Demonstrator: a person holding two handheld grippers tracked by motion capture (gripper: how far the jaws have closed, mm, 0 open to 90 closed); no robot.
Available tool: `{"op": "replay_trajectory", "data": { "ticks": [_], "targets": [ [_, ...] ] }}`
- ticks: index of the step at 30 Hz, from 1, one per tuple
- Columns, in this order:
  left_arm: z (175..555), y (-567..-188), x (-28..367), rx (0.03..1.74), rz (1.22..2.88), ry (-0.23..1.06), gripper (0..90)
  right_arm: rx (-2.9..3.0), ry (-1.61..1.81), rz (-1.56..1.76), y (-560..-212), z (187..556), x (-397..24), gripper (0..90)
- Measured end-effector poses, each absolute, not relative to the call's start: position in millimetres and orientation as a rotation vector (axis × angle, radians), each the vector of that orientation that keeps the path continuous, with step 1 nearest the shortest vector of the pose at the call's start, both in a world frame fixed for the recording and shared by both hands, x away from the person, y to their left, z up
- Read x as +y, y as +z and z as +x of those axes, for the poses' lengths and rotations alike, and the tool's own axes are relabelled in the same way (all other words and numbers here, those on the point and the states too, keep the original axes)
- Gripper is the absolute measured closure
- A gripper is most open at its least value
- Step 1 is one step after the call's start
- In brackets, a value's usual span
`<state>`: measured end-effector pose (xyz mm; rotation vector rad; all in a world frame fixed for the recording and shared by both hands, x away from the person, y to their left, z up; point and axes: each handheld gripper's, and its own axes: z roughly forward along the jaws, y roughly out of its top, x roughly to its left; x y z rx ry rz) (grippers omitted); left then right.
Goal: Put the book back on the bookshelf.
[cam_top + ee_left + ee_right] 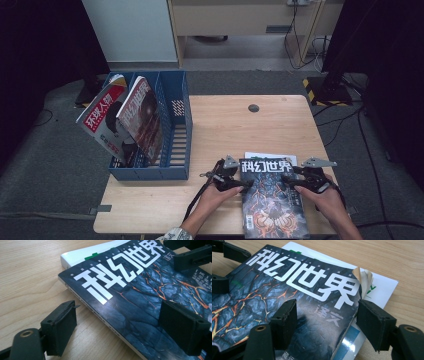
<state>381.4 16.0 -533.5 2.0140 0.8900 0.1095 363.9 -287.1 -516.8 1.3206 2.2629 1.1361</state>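
A dark magazine [272, 200] with a cracked-lava cover and a large white title lies flat at the table's front right, on top of a white booklet [270, 156]. My left gripper [243, 184] sits at the magazine's spine. In the left gripper view the left gripper [120, 325] is open: one jaw stands over the bare wood, the other over the magazine cover [140, 297]. My right gripper [289, 180] is at the opposite edge. In the right gripper view the right gripper [329, 320] is open astride that edge of the magazine [287, 287], whose top corner [363, 277] curls up.
A blue file rack [180, 170] stands on the table's left side. It holds a red-titled magazine [102, 117] and a dark reddish one [142, 117], both leaning left. A cable hole [253, 108] lies in the wooden tabletop [225, 125] at the back.
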Motion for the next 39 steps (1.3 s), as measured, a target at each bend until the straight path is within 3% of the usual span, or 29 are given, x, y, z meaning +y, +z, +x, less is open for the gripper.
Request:
{"op": "replay_trajectory", "data": {
  "ticks": [16, 26, 39],
  "targets": [
    [389.9, -536.4, 7.2, 0.892, 2.019, 0.048, 8.7, 2.262, 1.137, 1.319, -516.9, 363.8, -287.2, 33.1],
    [389.2, -519.5, 10.2, 0.89, 1.957, 0.074, 24.6, 2.262, 1.136, 1.322, -516.7, 364.0, -287.1, 33.2],
    [393.2, -509.1, -0.5, 0.865, 1.93, 0.021, 31.0, 2.266, 1.141, 1.315, -516.7, 365.1, -281.2, 34.1]
  ]
}}
